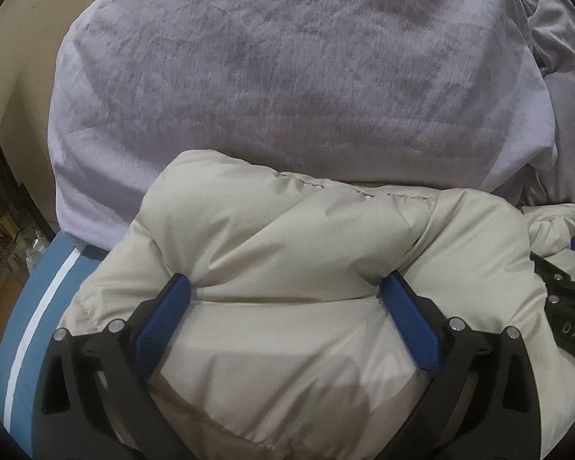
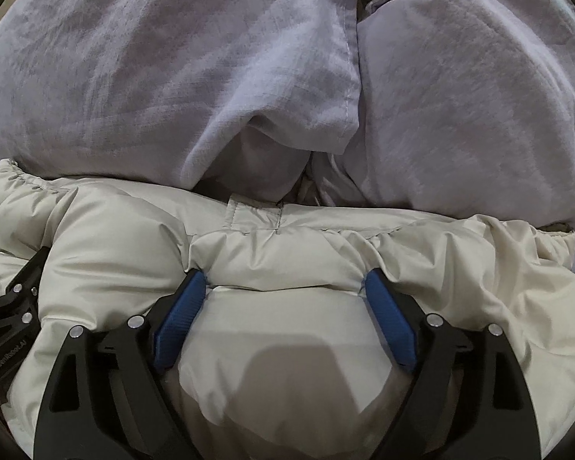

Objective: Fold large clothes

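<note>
A cream puffer jacket lies bunched on the bed and fills the lower half of both views. My left gripper has its blue pads wide apart, pressed into a thick roll of the jacket that bulges between them. My right gripper stands the same way, jaws wide apart with a padded fold of the jacket between its blue pads. The two grippers are side by side; the right one shows at the right edge of the left wrist view. The jacket's lower part is hidden under the grippers.
A pale lilac duvet is heaped just beyond the jacket, in two mounds in the right wrist view. A blue sheet with a white stripe marks the bed's left edge, with dark floor and clutter beyond.
</note>
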`<state>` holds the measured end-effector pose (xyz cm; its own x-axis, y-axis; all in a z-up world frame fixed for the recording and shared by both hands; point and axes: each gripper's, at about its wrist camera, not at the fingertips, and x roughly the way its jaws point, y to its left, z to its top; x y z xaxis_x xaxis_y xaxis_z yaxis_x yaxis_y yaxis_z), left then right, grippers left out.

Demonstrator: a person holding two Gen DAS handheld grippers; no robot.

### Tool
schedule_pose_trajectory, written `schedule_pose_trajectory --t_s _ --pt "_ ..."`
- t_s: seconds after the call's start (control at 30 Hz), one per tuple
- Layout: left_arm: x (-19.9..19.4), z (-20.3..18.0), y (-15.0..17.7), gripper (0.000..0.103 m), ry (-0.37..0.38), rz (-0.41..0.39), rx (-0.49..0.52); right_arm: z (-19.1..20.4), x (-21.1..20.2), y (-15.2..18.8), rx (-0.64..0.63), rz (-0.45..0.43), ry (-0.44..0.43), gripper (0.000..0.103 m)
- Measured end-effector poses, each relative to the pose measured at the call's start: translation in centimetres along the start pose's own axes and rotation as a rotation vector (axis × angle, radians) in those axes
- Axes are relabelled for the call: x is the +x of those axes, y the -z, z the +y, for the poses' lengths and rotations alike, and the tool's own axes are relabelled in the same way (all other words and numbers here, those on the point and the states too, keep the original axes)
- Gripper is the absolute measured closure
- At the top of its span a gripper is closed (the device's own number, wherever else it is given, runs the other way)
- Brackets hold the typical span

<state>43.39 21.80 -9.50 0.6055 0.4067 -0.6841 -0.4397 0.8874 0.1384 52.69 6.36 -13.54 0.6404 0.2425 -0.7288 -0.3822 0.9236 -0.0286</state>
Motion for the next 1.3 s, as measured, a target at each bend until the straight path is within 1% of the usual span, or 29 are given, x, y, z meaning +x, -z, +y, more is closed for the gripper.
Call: schedule_pose_trajectory --t_s 0.03,0.07,0.13,0.17,0.2,0.3,0.33,0.47,0.5,0.63,0.73,0.8,0.83,1.0,1.2,1.3 --pt "0.0 -0.2 0.2 0.003 -0.003 0.002 0.003 0.3 0.5 -0.4 0.005 0.002 -0.014 0.017" --pt "-0.3 0.0 0.3 0.003 -0.009 0.005 0.006 -0.1 0.1 -0.4 0.011 0.000 -0.034 0.017" --pt "-1.5 0.1 0.5 0.003 0.001 0.001 0.009 -1.4 -2.2 -0.4 0.017 -0.024 -0.054 0.017" --pt "-2.6 0.1 0.7 0.003 0.015 -0.013 0.013 -1.8 -2.8 -0.4 0.018 -0.037 -0.059 0.017" --pt "-3.6 -0.1 0.9 0.003 0.012 -0.027 0.020 -2.5 -3.9 -0.4 0.016 -0.062 -0.059 0.017" --pt "-5.4 0.8 1.1 0.003 -0.004 -0.057 0.031 -5.3 -6.5 -0.4 0.022 -0.131 -0.002 0.016" --pt "-5.7 1.1 1.0 0.003 -0.004 -0.065 0.030 -6.2 -7.0 -0.3 0.030 -0.140 0.012 0.016" --pt "-7.3 1.5 0.1 0.003 -0.021 -0.117 0.026 -10.5 -7.4 -0.1 0.095 -0.138 0.095 0.016" --pt "-7.9 1.2 0.5 0.003 -0.027 -0.123 0.026 -11.8 -7.4 0.6 0.116 -0.131 0.118 0.016" --pt "-7.2 2.0 0.0 0.003 -0.066 -0.119 0.030 -14.4 -5.7 1.9 0.147 -0.092 0.184 0.016" --pt "-5.8 2.1 0.4 0.003 -0.108 -0.093 0.037 -15.5 -4.9 3.1 0.168 -0.065 0.182 0.016" --pt "-4.6 2.0 0.9 0.003 -0.131 -0.065 0.042 -15.5 -4.2 3.5 0.159 -0.063 0.191 0.016" --pt "-4.2 2.2 1.1 0.003 -0.134 -0.056 0.039 -16.0 -4.9 3.6 0.151 -0.063 0.199 0.016" --pt "-2.5 2.9 1.4 0.003 -0.129 -0.027 0.008 -16.2 -3.9 3.8 0.132 -0.057 0.232 0.015" --pt "-1.2 3.7 1.5 0.002 -0.106 0.015 -0.022 -16.8 -2.8 3.7 0.131 -0.029 0.242 0.012" --pt "-0.9 3.9 1.6 0.002 -0.102 0.018 -0.028 -16.9 -2.8 3.7 0.135 -0.021 0.241 0.011"
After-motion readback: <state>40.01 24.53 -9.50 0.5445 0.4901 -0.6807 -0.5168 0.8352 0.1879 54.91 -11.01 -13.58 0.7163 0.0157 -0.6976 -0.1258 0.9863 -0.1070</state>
